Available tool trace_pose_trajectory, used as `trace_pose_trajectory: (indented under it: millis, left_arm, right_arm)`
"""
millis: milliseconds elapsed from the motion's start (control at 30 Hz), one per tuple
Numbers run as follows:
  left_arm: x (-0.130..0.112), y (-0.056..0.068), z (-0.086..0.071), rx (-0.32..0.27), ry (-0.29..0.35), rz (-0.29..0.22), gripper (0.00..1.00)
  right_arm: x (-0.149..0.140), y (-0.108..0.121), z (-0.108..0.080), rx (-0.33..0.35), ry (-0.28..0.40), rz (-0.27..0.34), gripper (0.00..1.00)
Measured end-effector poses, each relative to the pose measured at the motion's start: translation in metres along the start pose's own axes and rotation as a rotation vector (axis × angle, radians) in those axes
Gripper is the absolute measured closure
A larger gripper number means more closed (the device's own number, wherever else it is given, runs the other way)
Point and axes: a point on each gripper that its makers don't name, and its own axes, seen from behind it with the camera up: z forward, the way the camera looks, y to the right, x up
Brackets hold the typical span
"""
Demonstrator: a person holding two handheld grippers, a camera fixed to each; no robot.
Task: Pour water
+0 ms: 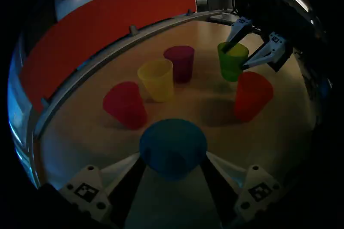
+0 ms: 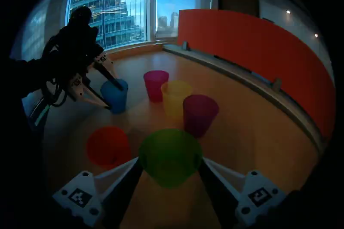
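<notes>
Your blue cup (image 1: 173, 145) and green cup (image 2: 170, 156) looked like thin, translucent plastic with a matt skin. The table (image 1: 275, 143) was smooth pale wood with a dull sheen. Your left gripper (image 1: 173, 156) had smooth, matt white plastic fingers (image 1: 115, 171).

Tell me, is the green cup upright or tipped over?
Upright. The green cup has its open rim facing up, with its walls vertical, and it is held in the right tool.

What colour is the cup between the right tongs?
The cup is green, clearest in the right gripper view.
</notes>
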Motion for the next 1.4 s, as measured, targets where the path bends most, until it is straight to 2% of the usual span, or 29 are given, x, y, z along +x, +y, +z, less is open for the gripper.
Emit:
trace_pose_trajectory:
  millis: [700,1000,1400]
  left_arm:
    - [-0.01,0.002,-0.001,-0.022,0.014,-0.063,0.17]
    - [-0.012,0.004,0.001,-0.023,0.008,-0.043,0.17]
    - [-0.019,0.004,0.002,-0.017,-0.02,-0.057,0.17]
  right_arm:
    - [-0.009,-0.003,0.006,-0.004,-0.008,0.021,0.1]
    - [-0.012,-0.005,0.008,-0.001,-0.008,0.025,0.1]
    - [-0.016,-0.003,0.007,-0.004,0.003,0.04,0.1]
